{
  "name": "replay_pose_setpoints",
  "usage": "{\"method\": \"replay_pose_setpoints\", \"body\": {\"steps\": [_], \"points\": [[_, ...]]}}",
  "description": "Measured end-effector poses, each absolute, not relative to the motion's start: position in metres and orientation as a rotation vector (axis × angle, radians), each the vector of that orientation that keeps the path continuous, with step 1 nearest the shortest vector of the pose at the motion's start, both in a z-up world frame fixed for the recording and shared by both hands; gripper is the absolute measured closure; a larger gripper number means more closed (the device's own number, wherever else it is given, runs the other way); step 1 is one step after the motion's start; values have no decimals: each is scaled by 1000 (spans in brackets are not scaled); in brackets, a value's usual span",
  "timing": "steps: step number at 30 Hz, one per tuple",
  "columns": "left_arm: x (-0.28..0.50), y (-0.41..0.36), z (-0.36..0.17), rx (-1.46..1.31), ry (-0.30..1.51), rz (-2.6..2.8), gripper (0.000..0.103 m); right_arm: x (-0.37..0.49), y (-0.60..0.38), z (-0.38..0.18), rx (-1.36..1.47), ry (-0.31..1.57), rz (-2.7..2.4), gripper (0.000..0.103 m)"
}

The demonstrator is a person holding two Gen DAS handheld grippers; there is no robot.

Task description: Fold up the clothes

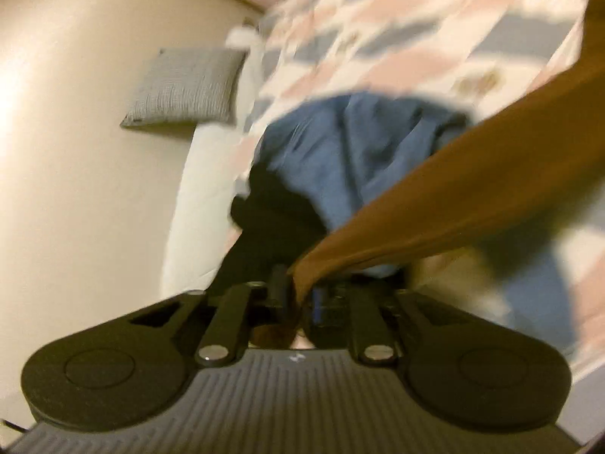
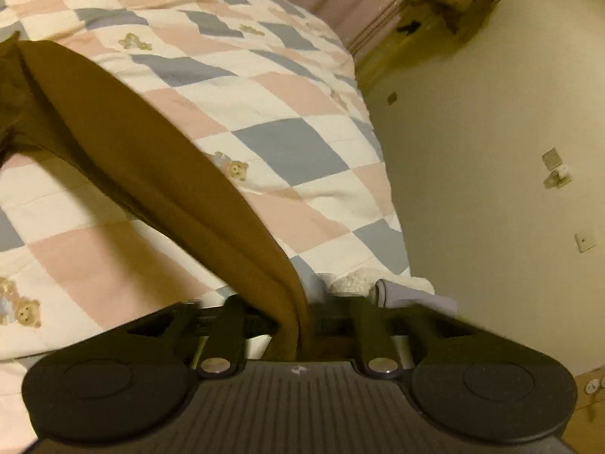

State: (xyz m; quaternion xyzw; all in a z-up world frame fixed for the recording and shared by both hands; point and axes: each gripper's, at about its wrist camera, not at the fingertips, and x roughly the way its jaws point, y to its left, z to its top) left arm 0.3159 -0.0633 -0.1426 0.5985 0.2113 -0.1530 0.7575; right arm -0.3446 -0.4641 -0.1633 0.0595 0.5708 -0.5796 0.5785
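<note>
My left gripper [image 1: 297, 295] has its jaws pinched tight on an edge of the brown garment [image 1: 472, 196], which stretches up and away to the right, lifted off the checked quilt [image 1: 397, 30]. My right gripper [image 2: 298, 321] is likewise clamped on the brown garment [image 2: 159, 151], the cloth rising leftward over the same quilt [image 2: 264, 113]. In the blurred left wrist view, a blue garment [image 1: 340, 159] and a black garment [image 1: 268, 219] lie bunched on the quilt just beyond the brown one, partly hidden by it. A grey pillow [image 1: 185, 87] sits on the floor left of the quilt. In the right view, a pale wall [image 2: 491, 151] rises right of the quilt.
</note>
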Motion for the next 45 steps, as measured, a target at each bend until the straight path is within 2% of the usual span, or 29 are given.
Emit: {"method": "replay_pose_setpoints", "body": {"steps": [1,4,5,7,8,9,10,11,13,17,20,22,24,29,30,31,33,35,36,39,45], "points": [[320,-64,-153,1354,459,-318,62,-343,-468,-169,146,1371,-1356,11],[294,-57,-190,1521,403,-337,53,-335,-427,-197,119,1411,-1285,13],[277,-50,-202,1546,388,-367,46,-330,-409,-205,119,1402,-1254,13],[243,-38,-222,1557,411,-454,41,-317,-360,-227,162,1393,-1156,14],[223,-34,-232,1558,429,-491,41,-313,-332,-238,187,1382,-1112,16],[204,-32,-243,1552,446,-538,42,-305,-307,-245,218,1364,-1045,23],[178,-29,-250,1539,460,-611,48,-300,-279,-249,240,1339,-980,33],[145,-26,-255,1524,457,-710,53,-287,-257,-258,254,1306,-912,38],[89,-27,-263,1519,418,-886,53,-260,-225,-263,242,1269,-787,50],[-9,-27,-274,1526,291,-1151,53,-212,-186,-275,79,1228,-599,50],[-32,-32,-284,1515,263,-1211,53,-191,-174,-294,-34,1218,-501,55],[-39,-34,-289,1513,263,-1220,53,-183,-173,-306,-92,1233,-467,74],[-42,-33,-294,1512,265,-1222,53,-175,-174,-313,-118,1226,-437,83],[-42,-36,-304,1505,273,-1234,53,-161,-171,-328,-197,1220,-395,82],[-40,-38,-306,1508,268,-1237,53,-161,-172,-329,-208,1220,-395,99],[-39,-40,-308,1511,263,-1241,53,-164,-176,-323,-174,1199,-428,102],[-36,-42,-311,1523,239,-1253,57,-173,-186,-309,-86,1150,-515,102],[-34,-42,-316,1545,207,-1274,69,-187,-199,-295,31,1118,-613,102],[-35,-41,-319,1561,189,-1287,72,-195,-206,-289,88,1105,-654,102],[-40,-39,-330,1629,105,-1342,72,-208,-218,-281,184,1086,-717,102],[-40,-37,-352,1735,-34,-1369,72,-204,-217,-291,179,1111,-729,102]]}}
